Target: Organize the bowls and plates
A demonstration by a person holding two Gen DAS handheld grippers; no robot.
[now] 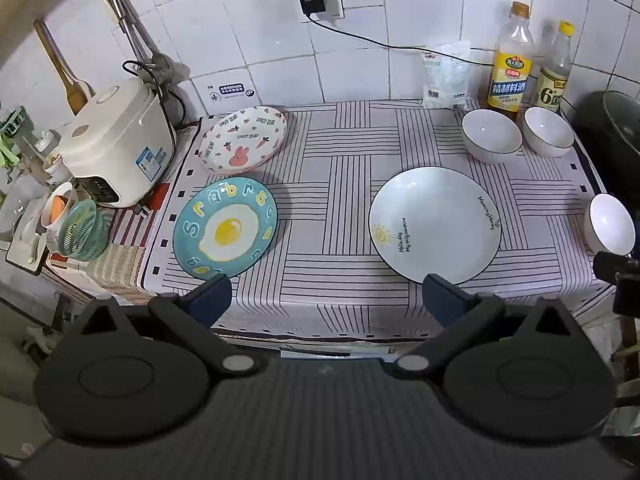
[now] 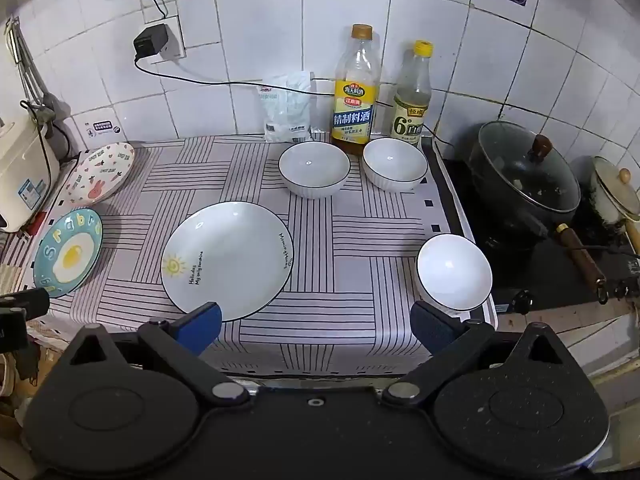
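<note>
Plates and bowls are lying scattered across the striped worktop, none stacked or grouped yet, so the sorting appears not to have begun. The largest piece, the white sun plate, is sitting near the front edge, roughly in the middle. The blue egg plate is resting at the left side, and the oval rabbit dish is lying just behind it, beside the rice cooker. Two ribbed bowls are standing side by side at the back, just in front of the two bottles. A smaller white bowl is sitting alone near the right front corner, close to the stove.

The left gripper is hovering over the front edge with its jaws spread wide and nothing between them. The right gripper is doing likewise, jaws spread and empty, the small bowl lying just beyond its right finger. Every piece is waiting to be gathered.
</note>
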